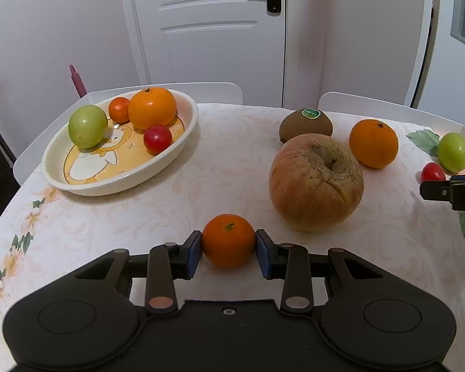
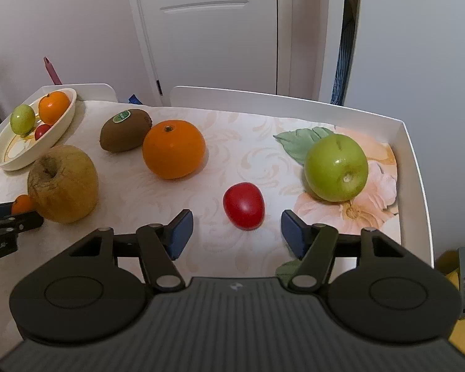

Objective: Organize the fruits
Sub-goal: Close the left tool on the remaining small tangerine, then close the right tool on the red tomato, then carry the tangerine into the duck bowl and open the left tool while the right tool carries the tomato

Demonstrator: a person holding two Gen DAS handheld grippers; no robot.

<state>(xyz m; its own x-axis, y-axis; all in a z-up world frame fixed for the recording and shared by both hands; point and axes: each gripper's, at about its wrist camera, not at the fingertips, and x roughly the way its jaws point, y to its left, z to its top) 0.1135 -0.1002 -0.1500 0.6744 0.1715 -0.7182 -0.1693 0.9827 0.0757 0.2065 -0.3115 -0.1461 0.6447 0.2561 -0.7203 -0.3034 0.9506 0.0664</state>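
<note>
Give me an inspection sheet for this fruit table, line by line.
Surface: floral tablecloth, flat.
Job's things: bowl holds four fruits; loose on the cloth are kiwi, orange, big apple, green apple, red fruit, mandarin.
Clutter: nothing seen.
Grippers: left gripper shut on mandarin; right gripper open, red fruit between its fingers, untouched.
Cables: nothing seen.
Surroundings: white door, white chairs.
</note>
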